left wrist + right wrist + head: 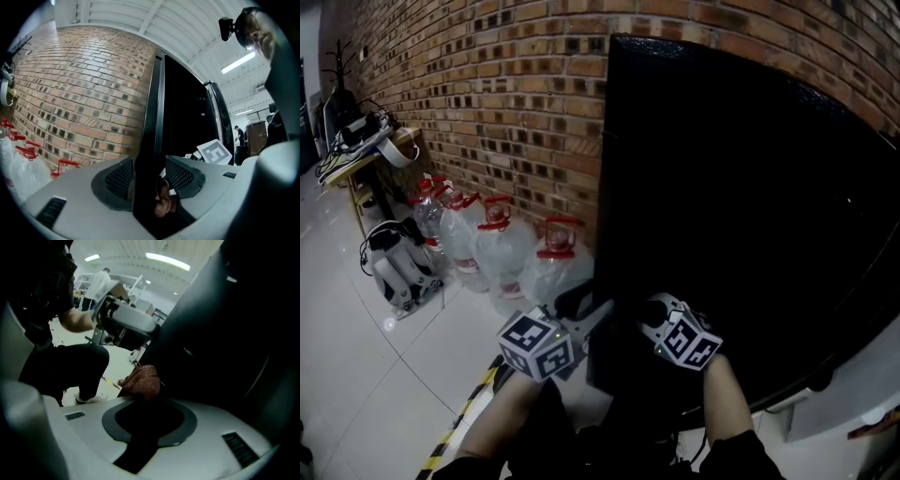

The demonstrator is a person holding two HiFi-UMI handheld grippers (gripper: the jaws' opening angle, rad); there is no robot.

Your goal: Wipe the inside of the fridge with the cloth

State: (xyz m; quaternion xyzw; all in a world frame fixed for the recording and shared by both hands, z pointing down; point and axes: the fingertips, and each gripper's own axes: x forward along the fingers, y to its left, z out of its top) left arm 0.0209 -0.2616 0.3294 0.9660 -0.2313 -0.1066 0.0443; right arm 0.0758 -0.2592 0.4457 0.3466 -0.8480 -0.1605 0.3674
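The black fridge (pixel 750 206) stands against the brick wall with its dark front facing me. My left gripper (pixel 581 307) sits at the fridge's left edge. In the left gripper view that black edge (pixel 152 117) runs up between the jaws of the left gripper (pixel 150 180); the left pad lies against it and a thin gap shows at the right pad. My right gripper (pixel 652 314) is low against the fridge front, just right of the left one. The right gripper (pixel 143 399) is shut on a reddish-brown cloth (pixel 140 379), which bunches out past the tips. The cloth (pixel 164 200) also shows in the left gripper view.
Several large water jugs with red caps (pixel 502 248) stand on the floor against the brick wall (pixel 487 94), close to the fridge's left side. A black-and-white backpack (pixel 394 264) lies further left, near a cluttered table (pixel 356 150). Yellow-black tape (pixel 469 405) crosses the tiled floor.
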